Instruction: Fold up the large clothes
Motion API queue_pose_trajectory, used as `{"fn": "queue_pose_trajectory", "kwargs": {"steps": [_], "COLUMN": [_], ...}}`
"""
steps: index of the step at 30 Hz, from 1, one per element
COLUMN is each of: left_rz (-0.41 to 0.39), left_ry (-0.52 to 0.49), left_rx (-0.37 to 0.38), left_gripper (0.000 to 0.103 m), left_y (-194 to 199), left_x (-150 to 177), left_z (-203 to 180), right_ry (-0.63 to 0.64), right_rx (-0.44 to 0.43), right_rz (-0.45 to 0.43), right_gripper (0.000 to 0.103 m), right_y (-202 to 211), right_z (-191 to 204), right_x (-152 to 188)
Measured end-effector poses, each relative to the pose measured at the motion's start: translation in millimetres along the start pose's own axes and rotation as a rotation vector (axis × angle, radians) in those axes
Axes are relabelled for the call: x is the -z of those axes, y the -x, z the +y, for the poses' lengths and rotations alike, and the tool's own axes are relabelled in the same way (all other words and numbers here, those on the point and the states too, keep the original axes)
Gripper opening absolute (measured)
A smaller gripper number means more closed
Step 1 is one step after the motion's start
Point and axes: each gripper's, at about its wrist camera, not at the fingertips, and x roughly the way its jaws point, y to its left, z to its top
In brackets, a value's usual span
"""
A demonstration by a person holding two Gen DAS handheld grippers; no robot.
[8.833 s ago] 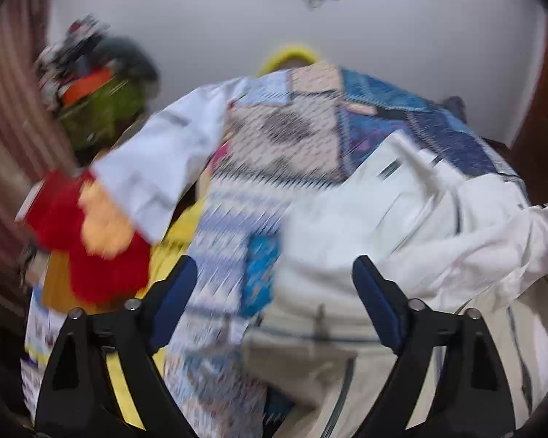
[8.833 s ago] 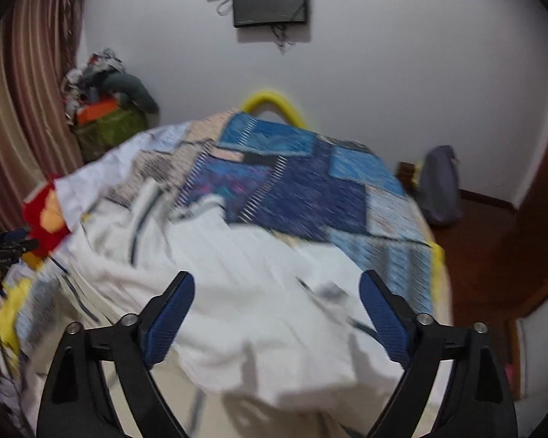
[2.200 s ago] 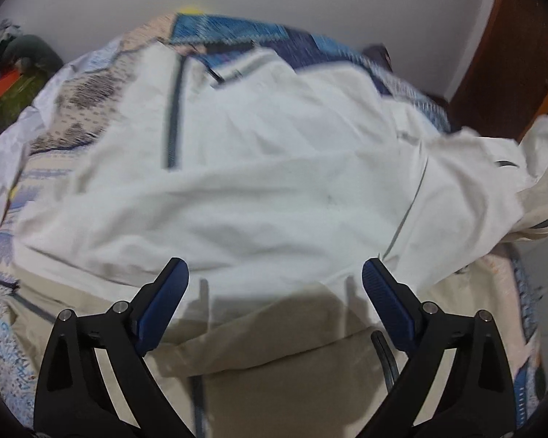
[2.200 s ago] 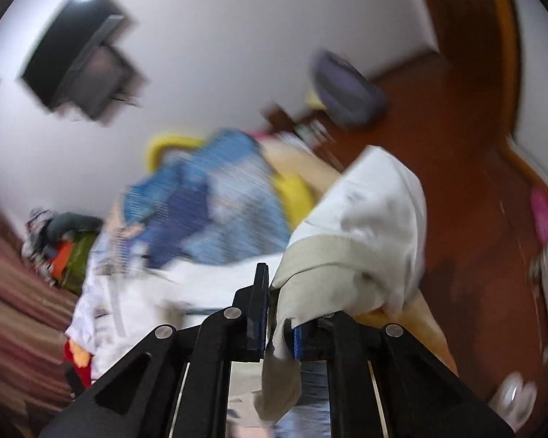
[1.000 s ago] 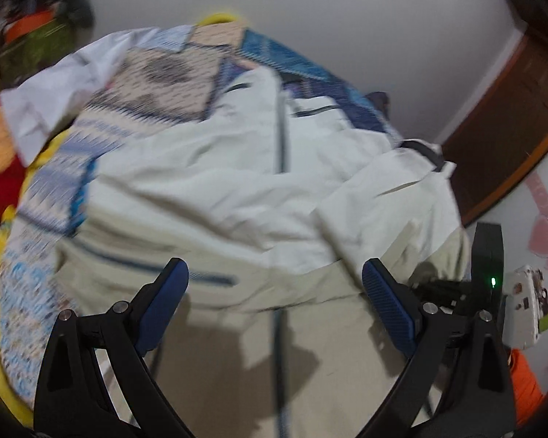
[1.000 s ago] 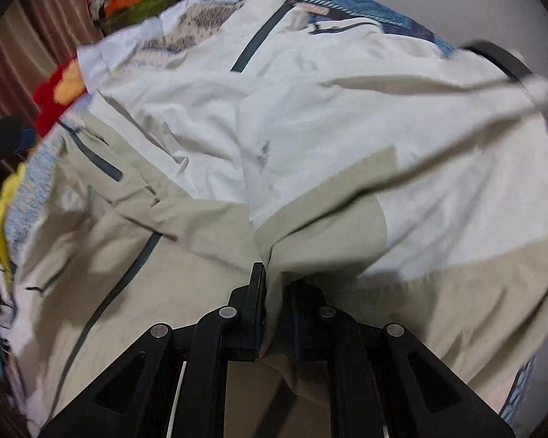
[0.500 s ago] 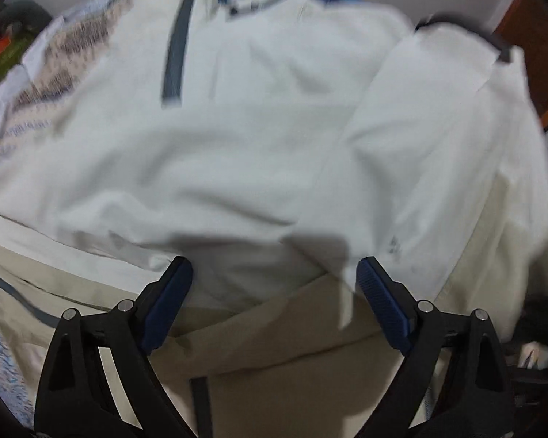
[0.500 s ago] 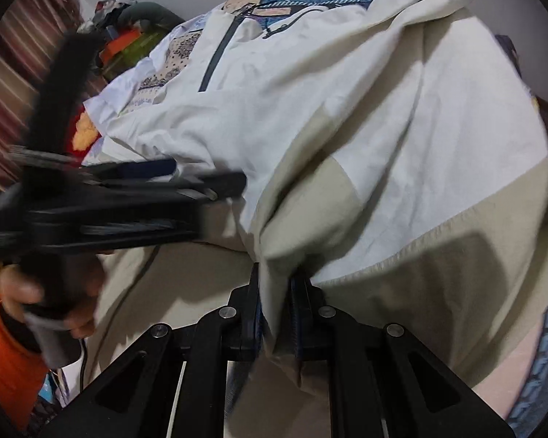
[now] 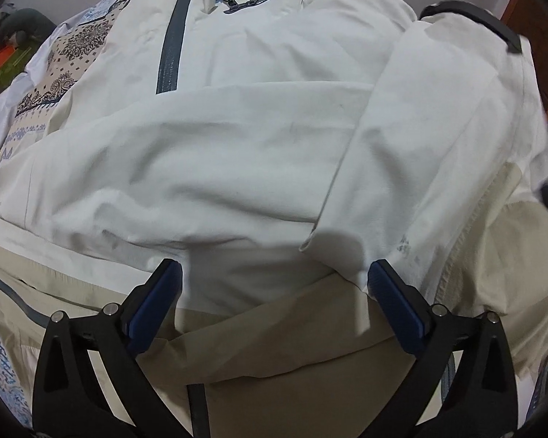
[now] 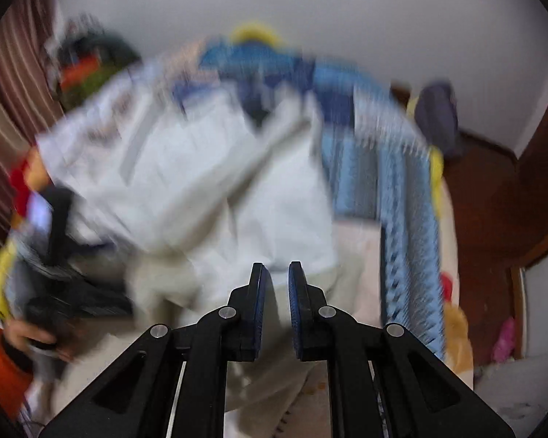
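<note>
Directly ahead of left gripper (image 9: 274, 299): white-and-beige jacket (image 9: 259, 153) seen spread over patterned bedspread (image 9: 65, 47), right sleeve (image 9: 449, 138) laid inward across body. Left gripper's blue pads spread wide, nothing held, hem just beyond tips. Right gripper (image 10: 275, 292) nearly pressed together, narrow gap empty, jacket past its tips; view blurred. Step judged: sleeve fold-in done. Next likely needed: opposite sleeve or hem to be pinched and folded over.
</note>
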Motion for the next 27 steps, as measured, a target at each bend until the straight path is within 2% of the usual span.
{"fn": "queue_pose_trajectory", "kwargs": {"steps": [2,7,13,17,18,20,21,27], "left_rz": [-0.006,-0.022,0.009,0.041,0.047,0.050,0.045,-0.081], "left_ry": [-0.003,-0.001,-0.003,-0.043,-0.041,-0.029,-0.024,-0.037], "left_rx": [-0.003,-0.010,-0.022,-0.064,-0.070,-0.061,-0.057,-0.060], "left_gripper": [0.103,0.103,0.103,0.103,0.103,0.091,0.089,0.088], "left_y": [-0.2,-3.1,-4.1,-2.6,0.1,7.6,14.4,76.2], "left_x": [3.3,8.6,17.0,27.6,30.5,35.4,37.1,30.0], "left_z": [-1.0,-3.8,-5.3,-9.5,-7.5,-1.3,2.4,10.3], "right_ry": [0.056,0.122,0.199,0.228,0.224,0.197,0.183,-0.010], "right_rx": [0.072,0.146,0.262,0.320,0.319,0.287,0.268,0.056], "right_rz": [-0.012,-0.066,-0.103,-0.124,-0.125,-0.120,-0.117,-0.074], "right_gripper": [0.009,0.009,0.009,0.009,0.009,0.009,0.009,0.009], "right_y": [-22.7,-18.7,-17.3,-16.5,-15.8,-10.4,-8.4,24.9], "right_z": [2.4,9.1,17.5,15.3,13.4,5.2,1.3,-37.1], "right_x": [11.5,21.5,42.6,55.7,57.7,61.1,61.6,65.3]}}
